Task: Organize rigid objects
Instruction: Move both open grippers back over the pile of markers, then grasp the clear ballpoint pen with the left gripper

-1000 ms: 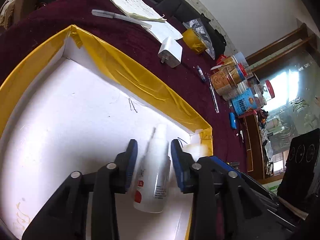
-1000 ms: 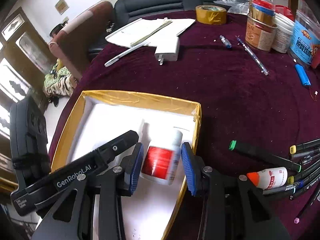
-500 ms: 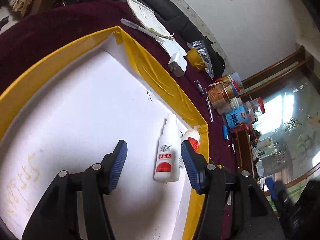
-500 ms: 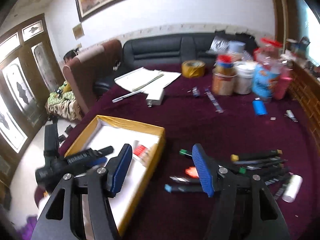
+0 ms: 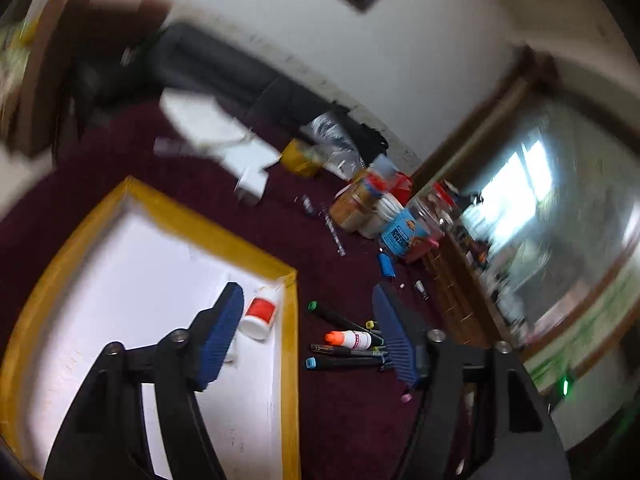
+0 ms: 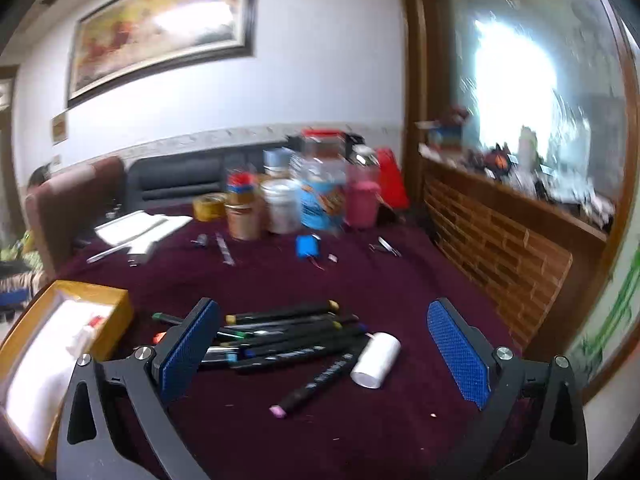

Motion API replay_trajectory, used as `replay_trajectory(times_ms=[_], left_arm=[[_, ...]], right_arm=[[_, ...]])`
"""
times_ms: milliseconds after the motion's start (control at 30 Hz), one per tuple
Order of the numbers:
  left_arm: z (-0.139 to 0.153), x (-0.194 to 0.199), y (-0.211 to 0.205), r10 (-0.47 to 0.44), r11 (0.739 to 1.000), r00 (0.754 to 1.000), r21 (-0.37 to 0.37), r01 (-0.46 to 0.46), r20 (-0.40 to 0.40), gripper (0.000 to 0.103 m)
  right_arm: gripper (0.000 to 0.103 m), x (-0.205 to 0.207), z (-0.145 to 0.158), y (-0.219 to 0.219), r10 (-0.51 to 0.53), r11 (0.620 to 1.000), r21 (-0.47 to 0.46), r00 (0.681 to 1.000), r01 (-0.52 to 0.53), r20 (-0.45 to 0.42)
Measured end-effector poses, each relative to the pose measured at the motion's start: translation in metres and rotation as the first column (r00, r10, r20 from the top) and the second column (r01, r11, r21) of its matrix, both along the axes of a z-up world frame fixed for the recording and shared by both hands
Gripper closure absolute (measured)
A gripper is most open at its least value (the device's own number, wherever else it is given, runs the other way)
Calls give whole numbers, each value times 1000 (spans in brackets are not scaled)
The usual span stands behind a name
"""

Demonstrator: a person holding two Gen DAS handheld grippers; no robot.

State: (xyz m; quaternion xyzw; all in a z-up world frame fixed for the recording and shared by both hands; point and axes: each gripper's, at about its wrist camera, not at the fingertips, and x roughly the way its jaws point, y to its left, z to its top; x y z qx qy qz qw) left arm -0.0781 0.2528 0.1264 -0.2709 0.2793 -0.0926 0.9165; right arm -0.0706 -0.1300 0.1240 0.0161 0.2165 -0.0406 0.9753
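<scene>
A yellow-rimmed box (image 5: 290,320) with a white floor lies on the maroon table; a white bottle with a red label (image 5: 259,313) rests in its far right corner. Beside the box lie several black markers (image 5: 348,360) and a small white bottle with an orange cap (image 5: 352,338). My left gripper (image 5: 308,340) hangs over the box's right rim, its jaws opening, nothing between them. My right gripper (image 6: 324,356) is over the marker pile (image 6: 280,336) and a white cylinder (image 6: 376,360), its jaws opening wide and empty. The box (image 6: 116,312) sits at its left.
Jars and tins (image 6: 304,196), a tape roll (image 6: 208,206), papers (image 6: 140,228), a blue cylinder (image 6: 307,246) and loose pens crowd the far side of the table. A sofa (image 6: 180,176) stands behind it; a wooden cabinet (image 6: 500,248) runs along the right.
Both grippers let go of their bottles in the box, opened wider, rose and swung right. The right one now faces the marker pile; the left one straddles the box's right rim.
</scene>
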Motion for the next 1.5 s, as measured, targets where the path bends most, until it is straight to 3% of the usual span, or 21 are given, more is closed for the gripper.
replay_trajectory(times_ms=[100,200,367,600,667,800,900,967,1033,1100,1233,1367,1433,1500], left_arm=[[31,-21,-24,-3,983,997,182,-11,73,22],[45,-26,-41,-14,958,996,286,-11,85,18],[24,7,-81,-80,941,996,326,88,-38,18],[-40,62,-170,-225,863,947,405,303,-229,19],[-59,78,-188,-208,823,943,475,312,-259,19],[-95,107,-189,-130,801,930,516,303,-345,19],[-106,106,-191,-168,804,914,485,344,-370,20],[-112,97,-205,-247,782,875,447,433,-416,29],[-116,82,-219,-274,730,862,491,475,-426,30],[-116,67,-228,-323,706,840,480,520,-435,31],[-111,44,-224,-437,731,778,326,600,-451,42],[-98,38,-221,-425,754,821,353,555,-383,42],[-105,49,-221,-397,773,828,341,534,-396,42],[-118,60,-222,-340,788,840,360,500,-422,51]], right_arm=[[1,23,-14,-23,-59,998,29,998,59,-21],[1,40,-28,-44,-101,993,55,994,103,-39],[2,50,-54,-81,-144,979,132,986,154,-79],[2,51,-77,-108,-184,958,198,974,208,-133],[2,52,-79,-109,-181,957,200,972,209,-146],[2,57,-84,-109,-169,958,200,969,204,-179],[2,58,-85,-110,-168,957,205,968,205,-185],[2,60,-86,-110,-163,956,210,967,204,-196],[2,61,-89,-111,-155,954,221,965,202,-210],[2,63,-90,-112,-151,952,230,963,203,-224],[2,62,-93,-117,-151,943,256,959,212,-239],[2,64,-95,-120,-146,938,271,955,216,-256],[2,66,-95,-121,-146,937,274,954,218,-262],[2,66,-96,-122,-144,936,277,953,218,-266]])
